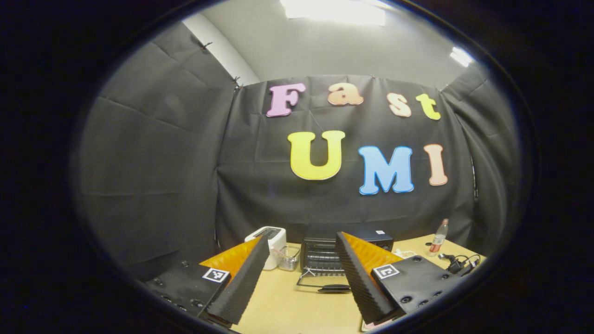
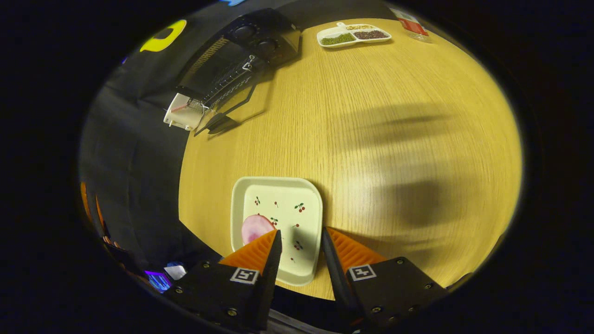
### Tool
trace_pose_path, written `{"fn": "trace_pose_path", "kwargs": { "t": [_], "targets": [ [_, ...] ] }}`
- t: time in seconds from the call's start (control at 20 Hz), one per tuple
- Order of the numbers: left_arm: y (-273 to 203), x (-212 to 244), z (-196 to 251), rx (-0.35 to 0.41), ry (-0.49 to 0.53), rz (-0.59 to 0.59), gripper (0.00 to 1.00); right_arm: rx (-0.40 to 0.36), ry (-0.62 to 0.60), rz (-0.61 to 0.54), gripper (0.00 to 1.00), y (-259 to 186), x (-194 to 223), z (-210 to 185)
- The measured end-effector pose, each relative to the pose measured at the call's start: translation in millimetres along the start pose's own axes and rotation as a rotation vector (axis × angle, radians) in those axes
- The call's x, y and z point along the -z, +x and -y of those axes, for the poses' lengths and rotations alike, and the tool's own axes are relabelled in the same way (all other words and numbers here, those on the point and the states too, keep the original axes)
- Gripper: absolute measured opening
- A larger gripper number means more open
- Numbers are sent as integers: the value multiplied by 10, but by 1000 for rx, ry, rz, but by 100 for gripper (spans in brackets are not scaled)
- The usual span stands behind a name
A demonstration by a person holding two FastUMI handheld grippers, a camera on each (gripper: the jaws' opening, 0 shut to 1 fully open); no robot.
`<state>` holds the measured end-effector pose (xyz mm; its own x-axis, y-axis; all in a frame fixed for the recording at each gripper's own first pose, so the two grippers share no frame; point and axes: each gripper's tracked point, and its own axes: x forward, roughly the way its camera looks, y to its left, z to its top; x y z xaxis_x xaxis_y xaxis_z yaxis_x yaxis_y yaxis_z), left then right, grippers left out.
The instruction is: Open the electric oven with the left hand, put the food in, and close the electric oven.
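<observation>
Right gripper view, nearest: right gripper (image 2: 299, 253), fingers parted and holding nothing, poised over the near edge of the plate (image 2: 306, 195).
Plate: pale, square, small cherry motifs; sits at the near edge of the wooden table (image 2: 394, 139).
Food: a pink round slice (image 2: 254, 227) on the plate's left part, just beside one finger of the right gripper, partly hidden by it.
Left gripper view, nearest: left gripper (image 1: 301, 278), fingers spread wide, empty, aimed toward the oven.
Electric oven: black (image 1: 345, 253), at the back of the table; door appears let down, the wire rack visible and the handle low at the front.
Beside oven: white toaster (image 1: 271, 241) and a clear container (image 1: 288, 257) on its left; divided tray (image 2: 355, 35) and bottle (image 1: 438, 239) farther off on its right.
Step in hand, judged: picking up the food.
Method advised: centre both fingers about the slice, lower until they bracket it, close gently so it does not tear, then lift clear of the rim.
</observation>
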<state>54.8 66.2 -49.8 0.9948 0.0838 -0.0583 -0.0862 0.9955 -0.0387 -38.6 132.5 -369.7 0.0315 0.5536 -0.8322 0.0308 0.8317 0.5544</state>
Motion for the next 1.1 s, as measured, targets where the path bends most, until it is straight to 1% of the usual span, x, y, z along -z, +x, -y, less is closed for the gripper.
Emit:
{"fn": "trace_pose_path", "kwargs": {
  "t": [0.15,0.2,0.25,0.3,0.45,0.5,0.65,0.75,1.1],
  "targets": [
    [2,28,5,-3,-17,-7,100,9,-22,-25,56,22,43,-2],
    [10,47,18,-1,-20,-11,100,79,-50,-11,56,34,64,128],
    [5,59,38,2,-25,-13,100,79,-40,2,31,51,-3,160],
    [10,63,55,6,-27,-16,100,55,-20,-1,7,83,-4,145],
    [34,110,90,15,-23,-24,100,32,40,14,5,115,38,129],
    [41,107,104,17,-22,-25,100,16,64,3,3,61,11,135],
    [40,61,116,25,-18,-17,100,-11,111,2,4,84,49,121],
    [36,30,107,26,-8,-8,100,-48,130,4,4,79,51,73],
    [44,23,24,18,-20,-6,100,-173,220,66,4,-76,-81,-302]
  ]
}}
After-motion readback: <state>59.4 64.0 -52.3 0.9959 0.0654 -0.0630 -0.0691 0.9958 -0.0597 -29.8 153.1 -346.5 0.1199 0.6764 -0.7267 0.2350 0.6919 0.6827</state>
